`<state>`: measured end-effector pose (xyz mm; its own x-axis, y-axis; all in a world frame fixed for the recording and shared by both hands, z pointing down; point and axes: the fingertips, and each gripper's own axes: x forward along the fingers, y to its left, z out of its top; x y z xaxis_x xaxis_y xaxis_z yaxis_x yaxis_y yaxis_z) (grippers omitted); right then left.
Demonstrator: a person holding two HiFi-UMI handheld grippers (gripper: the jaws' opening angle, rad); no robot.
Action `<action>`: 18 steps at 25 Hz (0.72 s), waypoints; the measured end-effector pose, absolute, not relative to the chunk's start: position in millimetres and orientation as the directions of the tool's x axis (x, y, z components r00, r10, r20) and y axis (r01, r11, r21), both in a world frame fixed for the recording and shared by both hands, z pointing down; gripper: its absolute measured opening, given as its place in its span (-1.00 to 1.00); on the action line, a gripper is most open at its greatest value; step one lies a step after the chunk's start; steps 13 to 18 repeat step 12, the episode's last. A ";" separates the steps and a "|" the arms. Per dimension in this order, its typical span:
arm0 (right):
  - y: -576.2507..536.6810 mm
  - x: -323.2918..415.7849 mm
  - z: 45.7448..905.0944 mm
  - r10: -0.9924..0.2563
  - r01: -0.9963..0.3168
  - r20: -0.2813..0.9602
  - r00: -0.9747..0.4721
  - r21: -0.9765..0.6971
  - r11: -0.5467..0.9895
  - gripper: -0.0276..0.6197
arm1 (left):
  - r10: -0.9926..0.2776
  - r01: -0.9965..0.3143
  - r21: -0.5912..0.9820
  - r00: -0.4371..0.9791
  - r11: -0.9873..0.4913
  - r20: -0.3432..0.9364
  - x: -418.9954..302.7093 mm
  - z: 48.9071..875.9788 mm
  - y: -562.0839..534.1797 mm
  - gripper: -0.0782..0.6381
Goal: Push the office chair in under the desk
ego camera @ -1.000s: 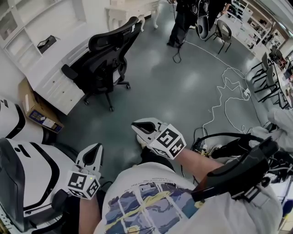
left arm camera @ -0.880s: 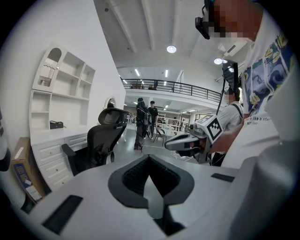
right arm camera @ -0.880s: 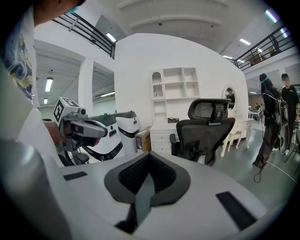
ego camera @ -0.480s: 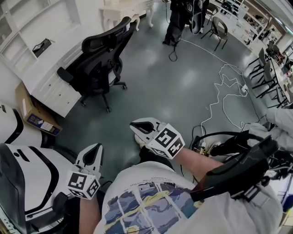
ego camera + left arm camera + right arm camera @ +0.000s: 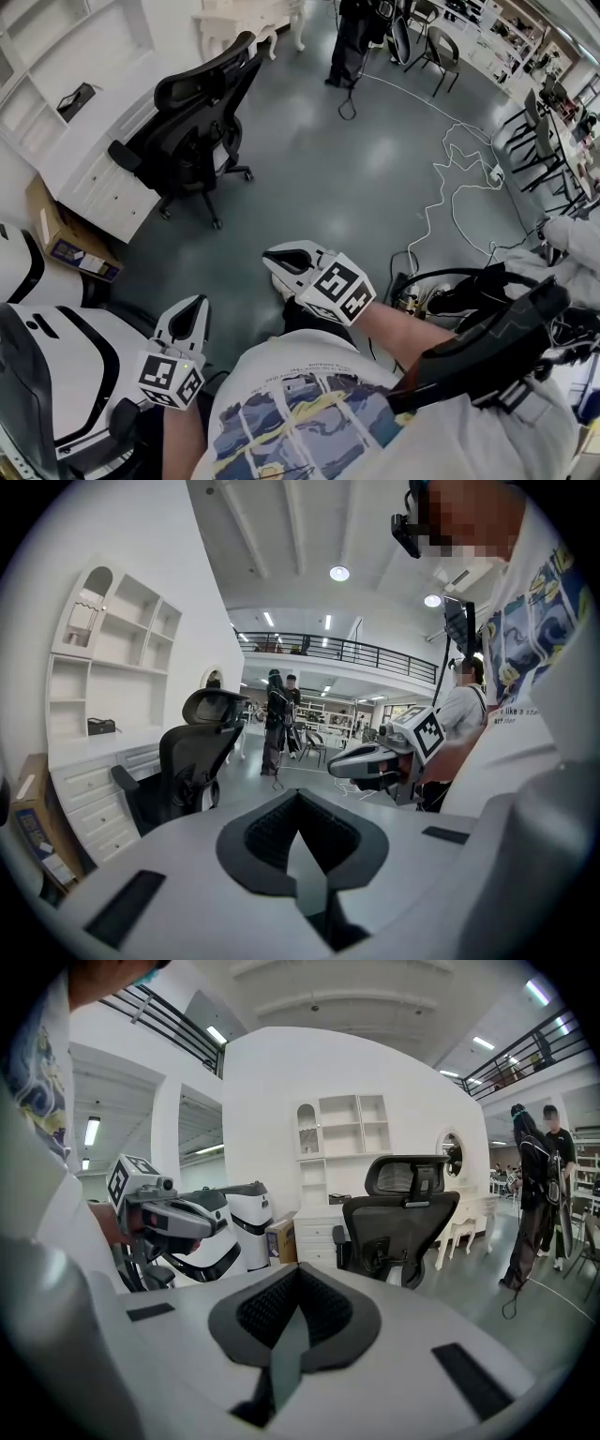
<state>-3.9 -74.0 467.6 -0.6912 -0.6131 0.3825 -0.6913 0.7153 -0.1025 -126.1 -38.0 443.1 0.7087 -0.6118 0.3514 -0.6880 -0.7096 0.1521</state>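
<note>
A black office chair (image 5: 197,122) stands on the grey floor with its seat toward the white desk (image 5: 84,150) and its back toward me. It also shows in the left gripper view as the chair (image 5: 192,761) and in the right gripper view as the chair (image 5: 403,1222). My left gripper (image 5: 195,309) hangs low at my left side, shut and empty. My right gripper (image 5: 279,259) is in front of my body, shut and empty, well short of the chair.
A cardboard box (image 5: 61,234) lies by the desk's drawers. A white and black machine (image 5: 37,347) stands at my left. White cables (image 5: 459,178) trail over the floor at right. A person (image 5: 349,37) stands far ahead, black chairs (image 5: 441,52) beyond.
The chair and desk have slid up and left in the head view as my head turned slightly. Both grippers keep their places and stay shut.
</note>
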 end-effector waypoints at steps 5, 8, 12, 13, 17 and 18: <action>-75.0 4.9 470.0 -0.623 -0.704 0.387 -0.680 -0.109 0.702 -0.84 | -0.593 -0.672 0.152 0.720 -0.724 0.360 -117.4 444.2 -41.9 -0.74; -77.9 11.8 474.1 -0.629 -0.713 0.390 -0.673 -0.115 0.692 -0.84 | -0.581 -0.663 0.156 0.728 -0.732 0.364 -110.0 447.6 -46.5 -0.74; -83.7 19.6 479.2 -0.632 -0.719 0.394 -0.667 -0.119 0.685 -0.84 | -0.570 -0.653 0.158 0.735 -0.741 0.368 -100.7 451.4 -53.5 -0.74; -83.7 19.6 479.2 -0.632 -0.719 0.394 -0.667 -0.119 0.685 -0.84 | -0.570 -0.653 0.158 0.735 -0.741 0.368 -100.7 451.4 -53.5 -0.74; -83.7 19.6 479.2 -0.632 -0.719 0.394 -0.667 -0.119 0.685 -0.84 | -0.570 -0.653 0.158 0.735 -0.741 0.368 -100.7 451.4 -53.5 -0.74; -83.7 19.6 479.2 -0.632 -0.719 0.394 -0.667 -0.119 0.685 -0.84 | -0.570 -0.653 0.158 0.735 -0.741 0.368 -100.7 451.4 -53.5 -0.74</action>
